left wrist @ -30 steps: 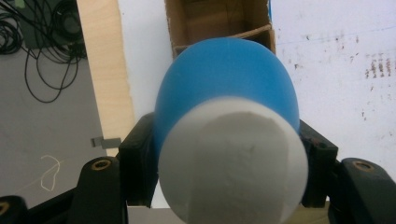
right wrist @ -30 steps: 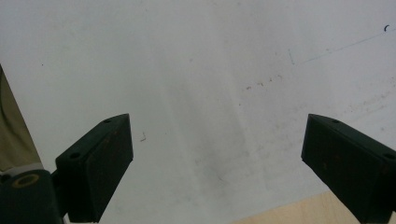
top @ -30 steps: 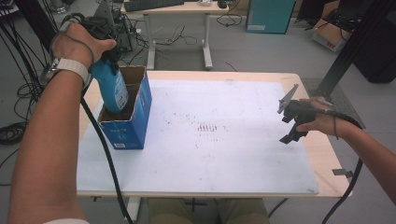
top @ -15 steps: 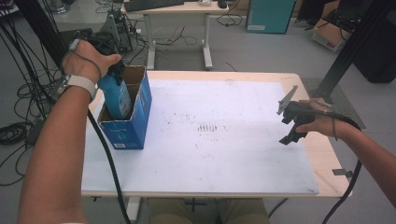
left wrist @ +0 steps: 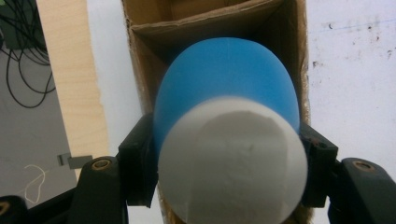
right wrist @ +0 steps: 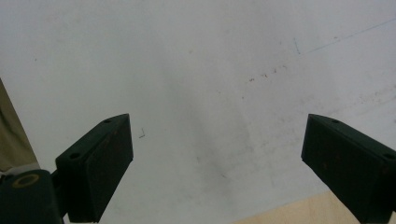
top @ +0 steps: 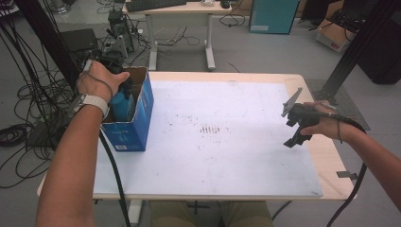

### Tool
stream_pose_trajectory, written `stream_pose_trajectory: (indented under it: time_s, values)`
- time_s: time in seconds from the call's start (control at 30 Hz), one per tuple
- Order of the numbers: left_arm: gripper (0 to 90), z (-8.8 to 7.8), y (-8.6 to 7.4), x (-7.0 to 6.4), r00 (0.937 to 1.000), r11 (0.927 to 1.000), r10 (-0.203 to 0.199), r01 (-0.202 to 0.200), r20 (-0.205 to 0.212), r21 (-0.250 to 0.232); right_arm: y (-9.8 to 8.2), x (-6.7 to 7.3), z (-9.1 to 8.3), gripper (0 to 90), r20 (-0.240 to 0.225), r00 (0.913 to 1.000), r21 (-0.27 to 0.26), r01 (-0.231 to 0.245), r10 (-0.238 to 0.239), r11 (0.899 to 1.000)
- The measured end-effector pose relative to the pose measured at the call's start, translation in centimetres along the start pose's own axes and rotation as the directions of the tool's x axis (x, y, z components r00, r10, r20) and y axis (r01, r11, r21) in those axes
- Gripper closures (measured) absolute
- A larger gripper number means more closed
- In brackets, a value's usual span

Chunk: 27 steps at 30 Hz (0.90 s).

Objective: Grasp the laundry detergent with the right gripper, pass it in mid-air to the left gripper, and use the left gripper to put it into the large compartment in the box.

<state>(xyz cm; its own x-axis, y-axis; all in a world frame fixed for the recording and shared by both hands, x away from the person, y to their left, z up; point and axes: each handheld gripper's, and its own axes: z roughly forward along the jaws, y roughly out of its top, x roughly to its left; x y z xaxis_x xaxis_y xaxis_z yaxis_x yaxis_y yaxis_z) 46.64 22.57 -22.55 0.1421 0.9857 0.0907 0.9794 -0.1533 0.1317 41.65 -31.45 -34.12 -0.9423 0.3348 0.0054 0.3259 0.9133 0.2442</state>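
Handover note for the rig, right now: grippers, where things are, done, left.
Left gripper: jaws shut on the blue bottle, gripped on both sides just under its white cap. It points down into the open blue cardboard box at the table's left edge.
Right gripper: jaws open, nothing between them, held over the white mat near the right side.
Done: the bottle is partly inside the box, seen in the high view.
Left: whether it rests on the box floor cannot be told. Probably lower it fully, open the jaws and lift the left gripper clear.
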Motion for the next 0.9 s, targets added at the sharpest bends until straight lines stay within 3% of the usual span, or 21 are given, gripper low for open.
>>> stream_pose_trajectory:
  time_s: [0.4,0.9]
  values:
    - [37.6,2.5,-0.7,-0.1,1.0000,1.0000,-0.005,0.005,-0.002,-0.006,-0.3,-0.1,0.2,8.7,-0.003,1.0000,-0.005,-0.001,0.001,1.000]
    - [37.6,3.9,-1.2,-0.2,0.9998,1.0000,0.007,-0.007,-0.019,-0.002,-0.3,0.0,0.3,8.7,-0.004,0.9998,0.004,-0.017,0.017,1.000]
